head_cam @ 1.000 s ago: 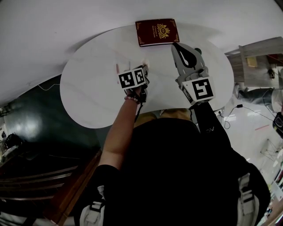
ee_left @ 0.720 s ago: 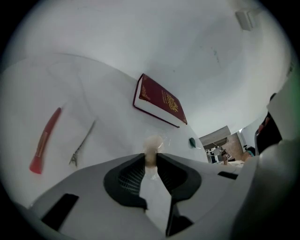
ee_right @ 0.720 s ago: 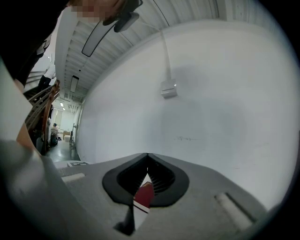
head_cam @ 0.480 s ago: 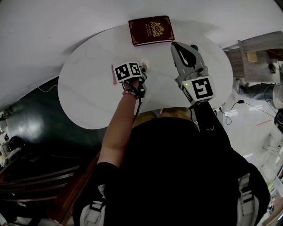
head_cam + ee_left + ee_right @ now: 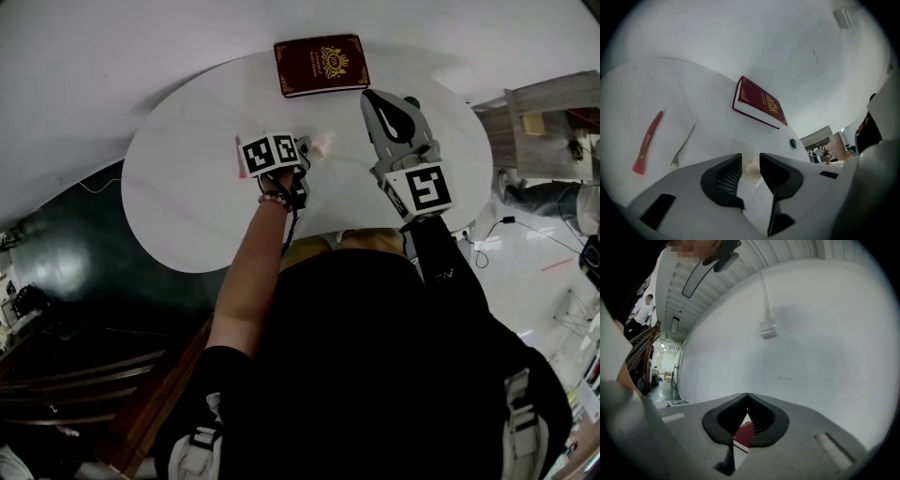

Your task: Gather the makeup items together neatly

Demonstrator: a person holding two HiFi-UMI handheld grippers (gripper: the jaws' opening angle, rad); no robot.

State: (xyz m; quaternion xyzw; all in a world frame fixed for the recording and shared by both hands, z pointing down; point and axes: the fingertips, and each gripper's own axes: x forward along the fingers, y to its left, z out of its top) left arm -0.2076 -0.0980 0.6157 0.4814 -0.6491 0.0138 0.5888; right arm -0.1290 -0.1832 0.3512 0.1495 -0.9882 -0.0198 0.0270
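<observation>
Beige makeup puff (image 5: 753, 168), soft and rounded, resting on the white bench (image 5: 187, 206) in the gap of the left claw (image 5: 750, 158). Jaws apart after just having been opening, ribbed pads clear of the puff on both sides, nothing gripped.

Off to that claw's left, near but not touching: a slim red-pink makeup brush (image 5: 647, 143). Smooth handle pointing away, flared pink bristle end nearest the camera, long axis running roughly the way the claw itself points, a little slanted. Between brush and puff, a thin metal clip or tweezers (image 5: 683, 147), hard to tell which, lying almost parallel to the brush.

Judged as the hinge of the coming move: brush and clip both on the left claw's side, so likely a short sideways reach for that hand. Probably also a turn of the wrist, to close across the narrow handle rather than along it.

Right claw (image 5: 747, 397) held level above the bench's right half, jaws together at the tips, empty, well apart from the brush. Aimed toward a maroon hardback book (image 5: 761, 103) with a gold emblem at the bench's far edge.

Bench top smooth, matt, oval; puff likely to squash, brush and clip likely to slide or roll. Small dark-green object (image 5: 792, 143) near the far rim, too small to identify.
</observation>
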